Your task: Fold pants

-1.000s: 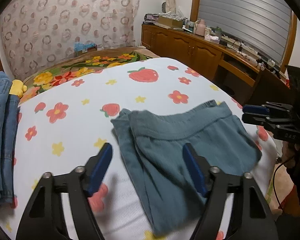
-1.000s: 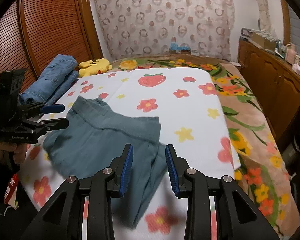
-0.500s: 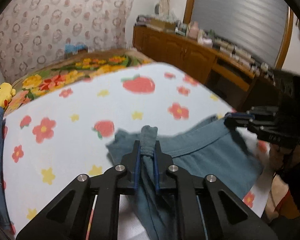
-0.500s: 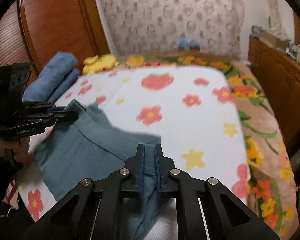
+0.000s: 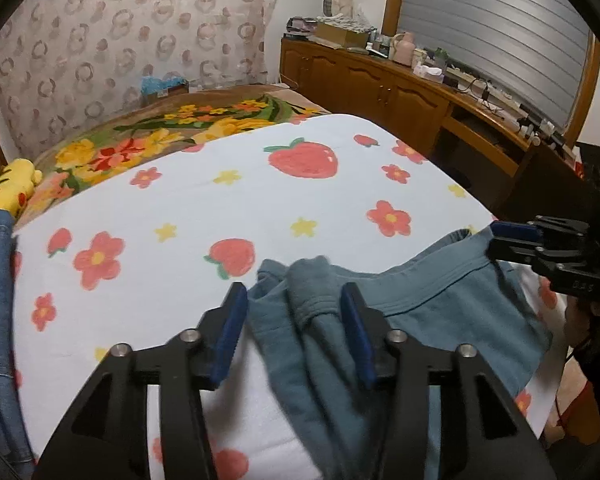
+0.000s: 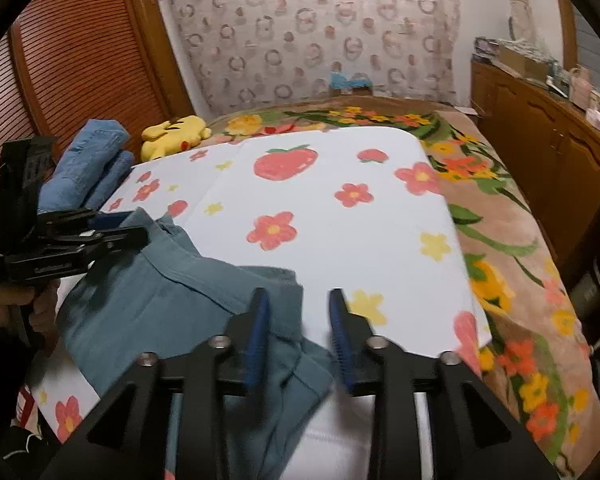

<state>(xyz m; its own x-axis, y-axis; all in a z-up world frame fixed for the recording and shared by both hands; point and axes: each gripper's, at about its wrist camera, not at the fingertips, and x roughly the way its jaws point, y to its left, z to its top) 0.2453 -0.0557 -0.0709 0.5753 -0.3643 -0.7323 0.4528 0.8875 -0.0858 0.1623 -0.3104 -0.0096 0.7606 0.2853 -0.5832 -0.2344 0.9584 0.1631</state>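
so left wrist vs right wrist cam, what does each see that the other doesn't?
Left wrist only: the shuttered window above the cluttered sideboard, and the right gripper at the pants' far edge. Right wrist only: the slatted wooden door and the left gripper, side-on. Both: the teal pants on the strawberry-print sheet, the folded jeans, the yellow plush, and open jaws on each camera's own gripper.

The teal-blue pants (image 5: pixel 432 308) lie rumpled on the near part of the white strawberry-and-flower sheet (image 5: pixel 260 208), waistband toward the far side, one waistband corner bunched into a raised fold, the legs trailing toward the near edge.
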